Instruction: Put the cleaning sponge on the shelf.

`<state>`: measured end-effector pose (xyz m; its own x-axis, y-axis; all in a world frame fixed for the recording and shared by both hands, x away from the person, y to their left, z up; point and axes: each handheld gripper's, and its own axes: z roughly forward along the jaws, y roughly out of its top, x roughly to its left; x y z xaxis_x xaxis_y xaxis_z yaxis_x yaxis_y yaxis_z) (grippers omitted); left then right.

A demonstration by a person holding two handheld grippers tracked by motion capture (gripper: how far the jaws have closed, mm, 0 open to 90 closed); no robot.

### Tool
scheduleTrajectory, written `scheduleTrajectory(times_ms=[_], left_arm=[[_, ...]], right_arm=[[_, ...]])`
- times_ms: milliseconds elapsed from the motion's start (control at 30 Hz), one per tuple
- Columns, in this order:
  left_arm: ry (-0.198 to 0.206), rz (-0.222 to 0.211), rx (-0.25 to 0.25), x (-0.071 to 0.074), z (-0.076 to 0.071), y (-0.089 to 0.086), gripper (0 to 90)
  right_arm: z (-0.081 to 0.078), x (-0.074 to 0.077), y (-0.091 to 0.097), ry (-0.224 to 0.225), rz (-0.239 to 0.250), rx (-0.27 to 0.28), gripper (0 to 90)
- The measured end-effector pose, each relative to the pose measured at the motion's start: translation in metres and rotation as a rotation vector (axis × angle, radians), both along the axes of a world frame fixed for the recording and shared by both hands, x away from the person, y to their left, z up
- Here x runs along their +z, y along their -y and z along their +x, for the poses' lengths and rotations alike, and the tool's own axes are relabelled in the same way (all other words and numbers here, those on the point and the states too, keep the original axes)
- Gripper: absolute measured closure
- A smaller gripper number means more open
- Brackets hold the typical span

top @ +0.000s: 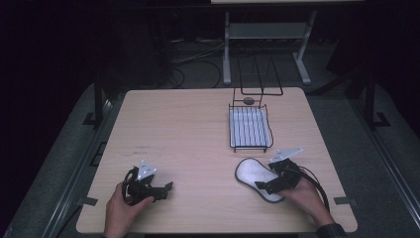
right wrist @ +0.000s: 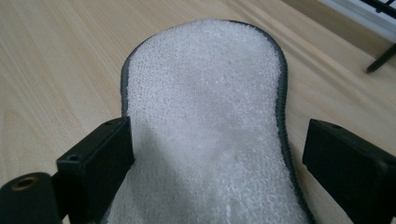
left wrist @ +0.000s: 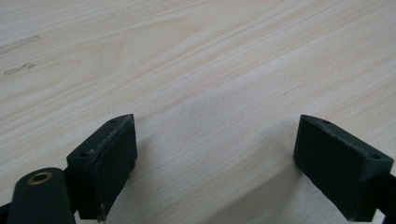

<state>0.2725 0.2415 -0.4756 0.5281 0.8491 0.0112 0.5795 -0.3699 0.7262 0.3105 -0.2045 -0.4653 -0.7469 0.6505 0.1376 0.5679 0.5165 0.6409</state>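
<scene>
White terry-cloth pad with a dark grey bound edge, long and rounded like an insole, lies flat on the pale wood-grain table at the near right; the right claw sits over its near end, held by the person's right hand, jaws spread wide to either side of the pad and closed on nothing; in the right gripper view the pad runs away from the camera between the two black jaws of the right claw, the left jaw overlapping the pad's edge, the right jaw just outside the grey binding; whether either jaw touches the cloth I cannot tell. At the near left the left hand holds the left claw low over bare table, well apart from the pad; in the left gripper view the left claw stands wide open above plain wood. Farther back, right of centre, a black wire rack over a white tray stands on the table, near the pad's far end but apart from it; beyond it a black wire frame rises at the table's far edge.
</scene>
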Motion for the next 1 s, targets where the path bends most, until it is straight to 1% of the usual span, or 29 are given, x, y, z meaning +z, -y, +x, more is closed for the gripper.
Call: scheduleTrajectory(times_ms=[433,500,533,567,1000], left_arm=[[-0.001,0.001,-0.001,0.0,0.0,-0.0001,12.6],[0.0,0.001,-0.001,0.0,0.0,-0.0001,12.6],[0.0,0.001,-0.001,0.0,0.0,-0.0001,12.6],[0.001,-0.001,0.001,-0.0001,0.0,0.0001,12.6],[0.0,0.001,-0.001,0.0,0.0,-0.0001,12.6]], right_arm=[[0.0008,-0.0033,-0.0036,-0.013,-0.022,0.014,9.2],[-0.0002,-0.0023,-0.0041,-0.014,-0.025,0.025,15.9],[-0.0002,-0.0023,-0.0041,-0.014,-0.025,0.025,15.9],[-0.001,-0.0014,-0.0043,-0.017,-0.02,0.036,16.3],[-0.0015,0.0001,-0.0047,-0.015,-0.035,0.027,20.6]])
